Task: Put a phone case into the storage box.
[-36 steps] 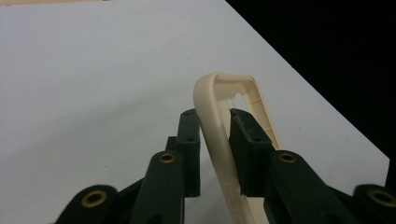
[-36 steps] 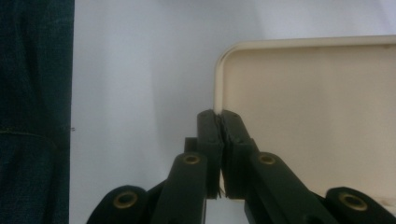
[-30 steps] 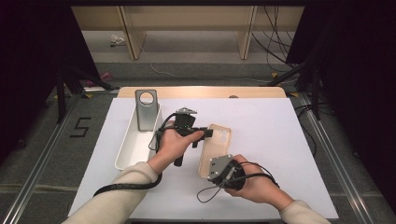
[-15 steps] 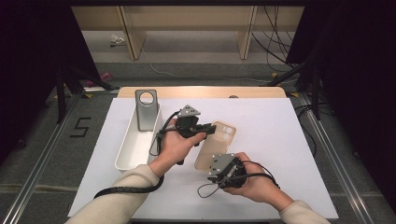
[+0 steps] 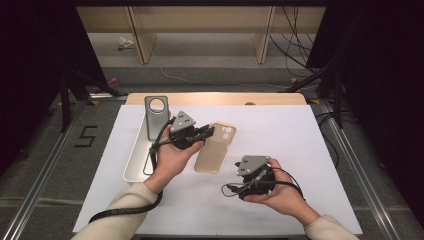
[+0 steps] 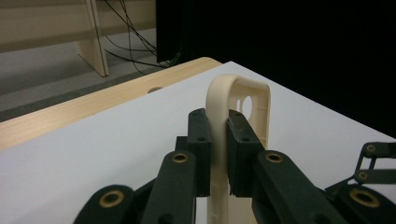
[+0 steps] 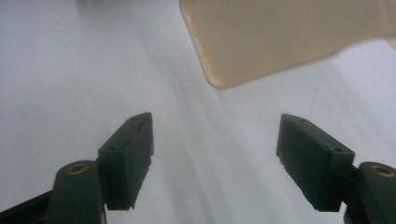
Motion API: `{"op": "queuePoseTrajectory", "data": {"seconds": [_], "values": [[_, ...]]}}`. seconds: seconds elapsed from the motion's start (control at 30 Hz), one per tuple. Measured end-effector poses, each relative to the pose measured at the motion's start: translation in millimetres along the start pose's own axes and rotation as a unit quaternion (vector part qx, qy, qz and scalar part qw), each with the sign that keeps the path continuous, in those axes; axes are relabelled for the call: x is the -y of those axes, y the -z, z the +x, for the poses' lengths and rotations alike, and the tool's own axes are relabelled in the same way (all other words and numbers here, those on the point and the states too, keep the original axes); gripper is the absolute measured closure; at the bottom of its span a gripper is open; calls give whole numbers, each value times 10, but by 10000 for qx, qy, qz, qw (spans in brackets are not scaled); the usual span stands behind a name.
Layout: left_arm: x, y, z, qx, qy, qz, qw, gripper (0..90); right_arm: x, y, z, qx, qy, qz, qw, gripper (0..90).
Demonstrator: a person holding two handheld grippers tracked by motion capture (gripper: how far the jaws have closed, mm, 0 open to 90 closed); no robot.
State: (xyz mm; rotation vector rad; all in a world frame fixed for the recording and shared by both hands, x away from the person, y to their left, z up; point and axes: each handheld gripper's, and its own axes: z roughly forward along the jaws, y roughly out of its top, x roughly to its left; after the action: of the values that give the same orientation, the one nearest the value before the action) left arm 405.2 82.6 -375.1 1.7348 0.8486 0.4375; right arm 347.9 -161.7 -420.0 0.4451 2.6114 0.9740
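pinching one beige phone case in left gripper; one grey case in tray.

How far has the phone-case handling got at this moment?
Done: the beige phone case is out of the white tray. In hand: the left claw clamps its edge. Left: the right claw is open, empty; the grey case leans in the tray.

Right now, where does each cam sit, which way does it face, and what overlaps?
High view: above the person's side, looking forward and down on the table; forearms, both hands, left gripper, right gripper.
Left gripper view: along its shut jaws pinching the beige phone case.
Right gripper view: down at the table past its open jaws.
Shared: the phone case.
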Motion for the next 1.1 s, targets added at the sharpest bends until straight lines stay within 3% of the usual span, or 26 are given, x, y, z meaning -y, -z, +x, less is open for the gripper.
{"op": "queuePoseTrajectory", "data": {"seconds": [0.23,0.5,0.8,1.1], "values": [[57,166,128,-147,99,-211,9996,815,102,102,-102,168,-431,-330,9984,202],[79,267,192,-199,176,-323,9991,814,255,241,-263,375,-1140,-657,9906,195],[73,296,209,-230,130,-345,9991,814,380,334,-334,584,-1285,-714,9874,192],[17,364,252,-252,133,-476,9985,814,464,404,-396,770,-1566,-851,9810,187]]}}
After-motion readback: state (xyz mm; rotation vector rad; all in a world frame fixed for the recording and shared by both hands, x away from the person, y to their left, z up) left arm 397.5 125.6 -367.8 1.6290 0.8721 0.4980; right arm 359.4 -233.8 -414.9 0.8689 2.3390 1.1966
